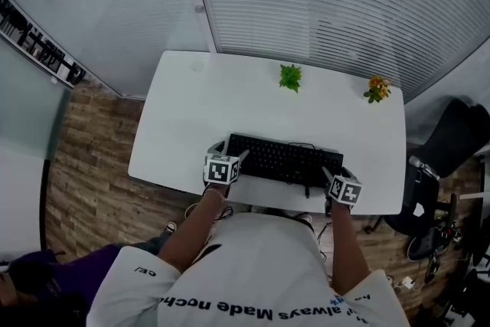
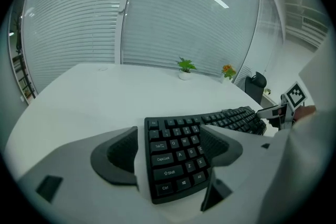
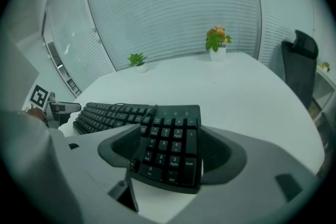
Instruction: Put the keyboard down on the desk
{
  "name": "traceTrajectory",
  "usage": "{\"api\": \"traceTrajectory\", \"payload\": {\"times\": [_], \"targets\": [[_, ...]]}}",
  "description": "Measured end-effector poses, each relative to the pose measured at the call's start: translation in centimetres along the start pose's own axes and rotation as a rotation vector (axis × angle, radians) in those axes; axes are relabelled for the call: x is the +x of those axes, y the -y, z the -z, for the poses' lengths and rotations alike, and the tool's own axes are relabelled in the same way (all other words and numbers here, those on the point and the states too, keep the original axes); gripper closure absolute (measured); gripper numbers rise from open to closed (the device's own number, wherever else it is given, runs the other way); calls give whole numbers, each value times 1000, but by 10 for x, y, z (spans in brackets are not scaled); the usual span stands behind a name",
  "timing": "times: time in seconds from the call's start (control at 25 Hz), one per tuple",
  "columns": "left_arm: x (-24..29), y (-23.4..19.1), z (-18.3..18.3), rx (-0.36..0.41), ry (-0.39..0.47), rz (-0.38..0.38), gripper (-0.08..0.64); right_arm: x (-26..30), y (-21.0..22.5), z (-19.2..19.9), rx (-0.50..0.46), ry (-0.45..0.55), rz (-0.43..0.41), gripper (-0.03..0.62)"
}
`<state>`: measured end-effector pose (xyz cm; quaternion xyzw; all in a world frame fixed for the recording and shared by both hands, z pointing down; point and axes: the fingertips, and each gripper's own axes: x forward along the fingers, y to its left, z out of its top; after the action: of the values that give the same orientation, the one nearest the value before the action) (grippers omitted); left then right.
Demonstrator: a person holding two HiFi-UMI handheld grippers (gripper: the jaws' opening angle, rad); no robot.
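Note:
A black keyboard (image 1: 285, 160) lies along the white desk (image 1: 230, 92) near its front edge. My left gripper (image 1: 223, 169) is at its left end and my right gripper (image 1: 344, 191) at its right end. In the left gripper view the Ctrl and Shift end of the keyboard (image 2: 176, 157) sits between the jaws. It meets the right pad (image 2: 218, 145), and a thin pale strip shows beside the left pad (image 2: 123, 152). In the right gripper view the number-pad end of the keyboard (image 3: 170, 144) fills the space between the jaws, and both pads are against its edges.
A small green plant (image 1: 290, 76) and an orange-flowered plant (image 1: 377, 89) stand at the back of the desk. Window blinds run behind it. A black chair (image 1: 452, 142) stands to the right. The floor is wood.

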<state>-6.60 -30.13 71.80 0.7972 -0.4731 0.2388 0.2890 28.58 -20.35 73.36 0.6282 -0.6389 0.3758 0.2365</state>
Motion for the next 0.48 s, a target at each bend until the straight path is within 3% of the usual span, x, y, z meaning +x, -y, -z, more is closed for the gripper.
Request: {"api": "traceTrajectory", "payload": {"times": [0.12, 0.28, 0.48], "targets": [[-15, 13, -17, 46, 66, 17, 160, -13, -8, -13, -70, 62, -9, 285], [-43, 39, -47, 76, 180, 63, 295, -36, -31, -39, -159, 160, -56, 373], [-79, 79, -84, 127, 298, 141, 370, -76, -68, -78, -252, 276, -124, 445]]}}
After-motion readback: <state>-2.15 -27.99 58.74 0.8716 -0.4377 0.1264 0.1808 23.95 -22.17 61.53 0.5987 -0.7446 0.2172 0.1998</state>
